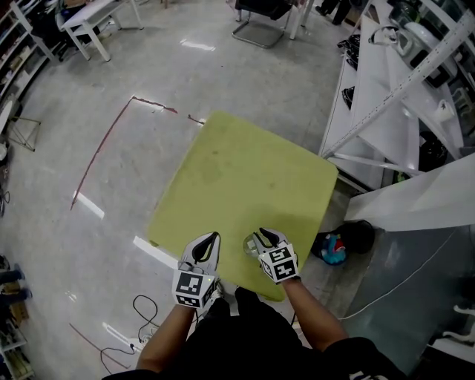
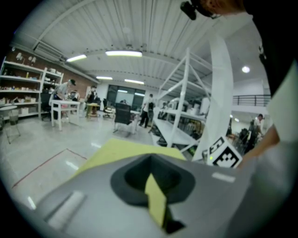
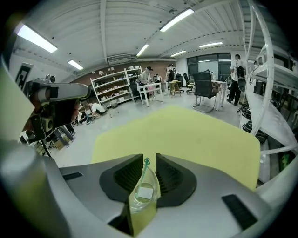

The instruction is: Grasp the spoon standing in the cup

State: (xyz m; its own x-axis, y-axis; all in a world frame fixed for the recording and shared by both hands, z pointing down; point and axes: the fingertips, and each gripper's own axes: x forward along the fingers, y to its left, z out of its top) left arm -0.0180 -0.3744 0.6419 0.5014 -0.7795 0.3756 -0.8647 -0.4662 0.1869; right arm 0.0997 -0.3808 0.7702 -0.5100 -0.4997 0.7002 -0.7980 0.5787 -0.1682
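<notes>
A clear cup (image 3: 142, 197) stands near the front edge of the yellow-green table (image 1: 245, 171), with a thin green spoon (image 3: 145, 168) upright in it. In the right gripper view the cup and spoon sit between the jaws of my right gripper (image 3: 149, 158). The jaws stand apart with a gap on each side of the spoon's top, and the pads touch neither it nor the cup. In the head view the cup (image 1: 250, 246) is just in front of the right gripper (image 1: 256, 239). My left gripper (image 1: 215, 236) hovers beside it to the left, tips together and empty.
White shelving racks (image 1: 401, 89) stand close to the table's right side. A dark bag (image 1: 345, 241) lies on the floor by the right front corner. Cables (image 1: 141, 312) run over the floor at the left front. A chair (image 1: 260, 15) and a white bench (image 1: 89, 22) are far off.
</notes>
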